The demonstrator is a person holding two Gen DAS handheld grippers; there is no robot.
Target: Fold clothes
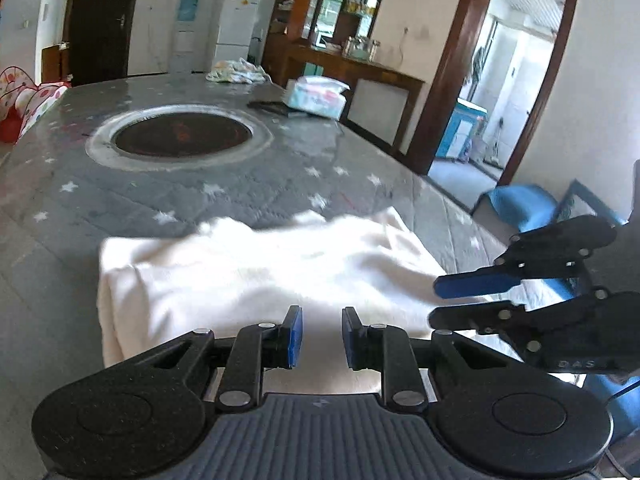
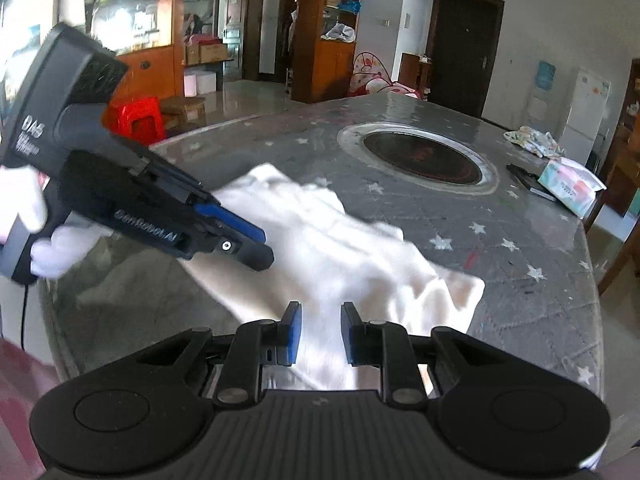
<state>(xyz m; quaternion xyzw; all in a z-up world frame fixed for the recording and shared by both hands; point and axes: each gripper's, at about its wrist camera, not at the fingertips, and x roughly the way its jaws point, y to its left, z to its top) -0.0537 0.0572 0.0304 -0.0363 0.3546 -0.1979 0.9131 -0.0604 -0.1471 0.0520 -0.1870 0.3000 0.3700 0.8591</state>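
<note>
A garment (image 1: 256, 264) lies at the bench's (image 1: 60, 208) near edge; behind it the round inset (image 1: 182, 134), a tissue pack (image 1: 316, 96) beyond.

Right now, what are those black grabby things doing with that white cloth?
A person in white gloves holds a pair of black tongs in each hand, folding clothes. A soft white garment lies rumpled on the grey star-patterned table. The left tongs and the right tongs hover over its near edge, jaws slightly apart, gripping nothing as far as the pictures show.
</note>
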